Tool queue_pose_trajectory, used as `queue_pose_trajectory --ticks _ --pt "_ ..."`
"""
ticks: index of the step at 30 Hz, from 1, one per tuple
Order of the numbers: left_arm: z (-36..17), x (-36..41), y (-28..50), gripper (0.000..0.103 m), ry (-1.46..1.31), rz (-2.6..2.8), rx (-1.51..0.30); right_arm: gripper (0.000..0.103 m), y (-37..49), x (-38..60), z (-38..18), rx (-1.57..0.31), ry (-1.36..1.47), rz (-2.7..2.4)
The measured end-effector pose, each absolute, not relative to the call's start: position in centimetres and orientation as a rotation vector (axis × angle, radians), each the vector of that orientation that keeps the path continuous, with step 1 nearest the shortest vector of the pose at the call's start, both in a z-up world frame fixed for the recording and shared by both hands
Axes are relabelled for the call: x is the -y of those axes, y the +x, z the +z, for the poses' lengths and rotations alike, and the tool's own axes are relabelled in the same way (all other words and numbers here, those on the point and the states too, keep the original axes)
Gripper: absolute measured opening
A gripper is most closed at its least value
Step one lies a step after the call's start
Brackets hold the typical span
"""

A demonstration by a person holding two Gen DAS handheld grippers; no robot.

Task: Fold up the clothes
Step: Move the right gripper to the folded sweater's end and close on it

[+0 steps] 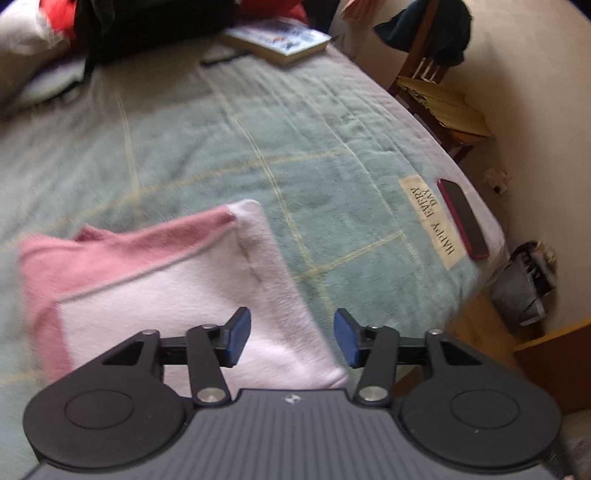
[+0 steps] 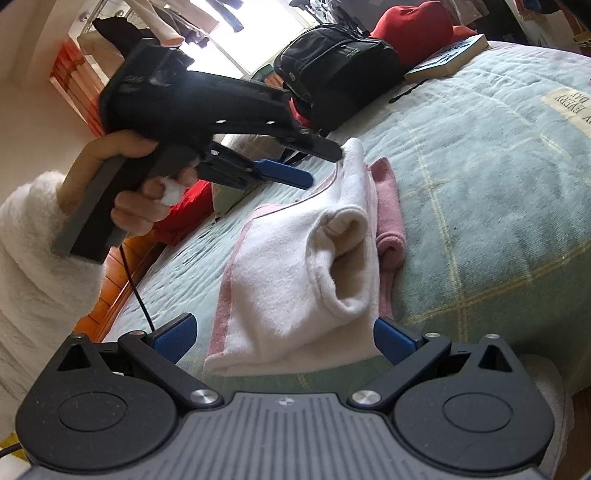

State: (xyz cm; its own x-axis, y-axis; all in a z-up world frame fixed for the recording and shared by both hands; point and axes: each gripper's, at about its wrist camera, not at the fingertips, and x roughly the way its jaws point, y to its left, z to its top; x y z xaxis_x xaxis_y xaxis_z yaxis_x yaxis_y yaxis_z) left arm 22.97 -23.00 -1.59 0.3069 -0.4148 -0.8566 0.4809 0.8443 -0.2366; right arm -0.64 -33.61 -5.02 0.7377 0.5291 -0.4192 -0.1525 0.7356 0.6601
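Observation:
A white towel with pink borders [image 1: 192,295] lies folded on the green blanket [image 1: 229,155]. In the right wrist view the towel [image 2: 291,266] runs away from me, its top layer bulging into a loose roll. My left gripper [image 1: 292,338] hovers open above the towel's right edge, with nothing pressed between its blue pads. From the right wrist view, a hand holds the left gripper [image 2: 324,167] over the towel's far end, and its upper finger touches the raised white corner. My right gripper [image 2: 283,339] stands wide open at the towel's near end, its pads either side of the cloth.
A book [image 1: 280,38], a black bag [image 2: 340,62] and a red garment [image 2: 410,26] lie at the head of the bed. A phone in a red case [image 1: 463,218] rests near the bed's right edge beside a sewn label [image 1: 430,221]. A wooden chair [image 1: 436,96] stands beyond.

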Motion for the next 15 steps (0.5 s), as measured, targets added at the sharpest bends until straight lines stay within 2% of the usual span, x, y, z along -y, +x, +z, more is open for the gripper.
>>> queue_pose_trajectory --ticks 6,15 --pt "-1.3 19.4 18.3 0.074 0.249 -0.574 -0.945 0.103 -1.0 33.7 -6.0 -0.633 0.707 0.488" --pt "-2.7 13.4 12.1 0.084 0.295 -0.548 -0.819 0.103 3.1 33.4 -8.9 -0.692 0.814 0.533"
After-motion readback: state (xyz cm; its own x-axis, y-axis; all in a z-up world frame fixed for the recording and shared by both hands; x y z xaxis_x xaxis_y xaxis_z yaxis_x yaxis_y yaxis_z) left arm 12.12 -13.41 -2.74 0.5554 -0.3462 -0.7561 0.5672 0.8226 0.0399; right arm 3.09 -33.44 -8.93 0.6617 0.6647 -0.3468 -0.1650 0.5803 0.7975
